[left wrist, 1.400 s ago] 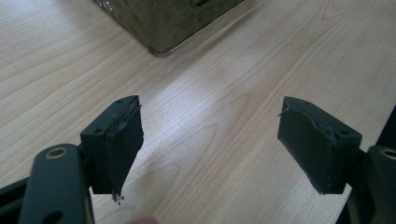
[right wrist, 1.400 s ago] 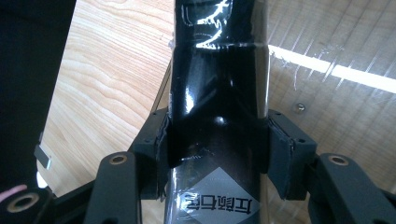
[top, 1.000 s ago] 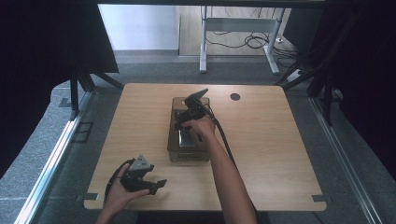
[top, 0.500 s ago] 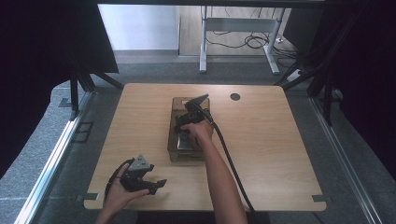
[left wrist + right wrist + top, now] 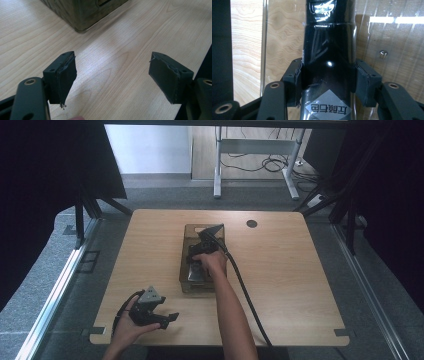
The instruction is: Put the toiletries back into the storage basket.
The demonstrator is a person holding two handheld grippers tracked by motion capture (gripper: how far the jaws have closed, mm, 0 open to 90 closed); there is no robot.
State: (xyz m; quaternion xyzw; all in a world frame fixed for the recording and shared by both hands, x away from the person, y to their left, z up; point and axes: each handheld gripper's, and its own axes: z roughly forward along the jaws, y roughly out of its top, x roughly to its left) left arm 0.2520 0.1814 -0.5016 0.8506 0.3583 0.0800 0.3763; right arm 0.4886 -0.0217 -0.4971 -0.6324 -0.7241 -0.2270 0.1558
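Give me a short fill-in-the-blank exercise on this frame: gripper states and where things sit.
1. The right gripper has its jaws closed on a glossy ____ bottle.
2. The left gripper rests near the table's front edge with its jaws ____.
3. The bottle lies inside a clear ____ at the middle of the wooden table.

Missing words: black; open; box

high view: overhead, faces 12 o'clock, far.
gripper views: close, along jaws.
shared: wooden table (image 5: 280, 285), clear box (image 5: 187, 270).
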